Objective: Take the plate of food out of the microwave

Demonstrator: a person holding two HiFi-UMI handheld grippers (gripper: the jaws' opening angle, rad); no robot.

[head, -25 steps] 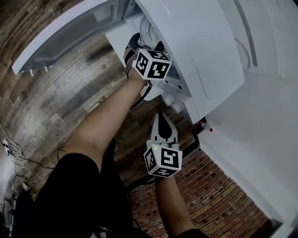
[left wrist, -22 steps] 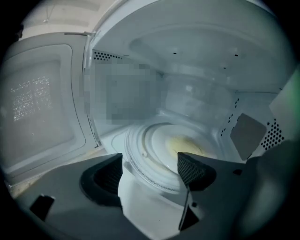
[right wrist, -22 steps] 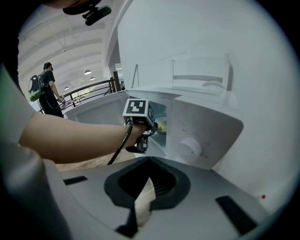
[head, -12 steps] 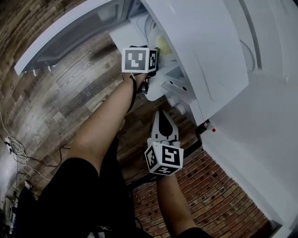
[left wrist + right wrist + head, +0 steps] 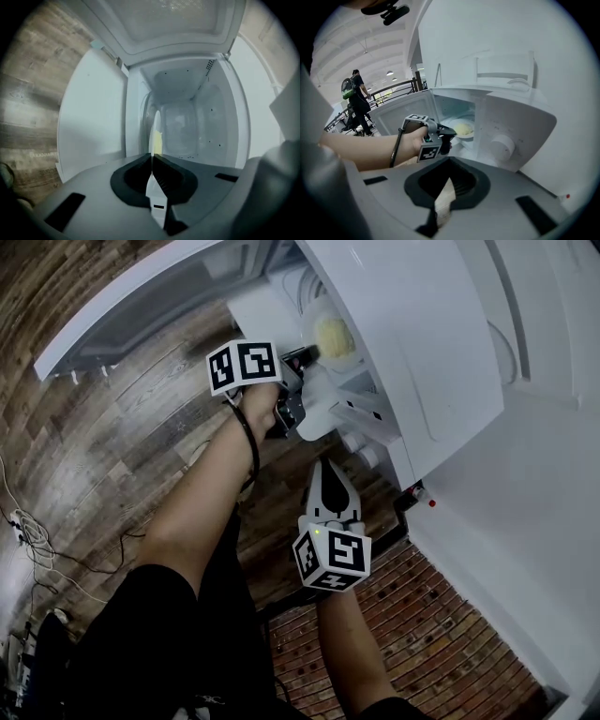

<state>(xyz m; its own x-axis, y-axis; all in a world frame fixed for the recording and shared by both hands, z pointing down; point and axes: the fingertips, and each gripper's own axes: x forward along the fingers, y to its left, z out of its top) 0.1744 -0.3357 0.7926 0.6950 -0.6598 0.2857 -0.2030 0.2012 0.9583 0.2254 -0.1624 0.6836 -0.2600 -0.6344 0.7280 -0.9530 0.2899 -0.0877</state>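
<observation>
- The left hand-held gripper (image 5: 307, 356) reaches into the open mouth of a white microwave oven (image 5: 412, 334). Its jaws have just been closing and are now clenched on the near rim of a round white plate (image 5: 449, 125).
- The plate lies flat inside the cavity, close to the front edge of the opening. A mound of pale yellow food (image 5: 333, 334) sits on it.
- From the left hand-held gripper, the plate lies straight ahead and deeper into the oven. The plate is round, so it has no long axis. In the left gripper view it shows edge-on as a thin white sliver running in between the jaws.
- The left hand is the nearer one by far. The right hand-held gripper (image 5: 326, 468) hangs lower, outside the oven, with its jaws pressed together on nothing. It points up toward the control panel and is well apart from the plate.
- The white microwave door (image 5: 141, 306) stands swung wide open, beside the left forearm.
- At the other side of the opening is the control panel with a round white knob (image 5: 502, 147), just beside the plate's path.
- The way out is probably straight back toward the person, between the door and the panel. The plate should stay level so the food does not slide.
- Below is a wood-plank floor (image 5: 112, 446).
</observation>
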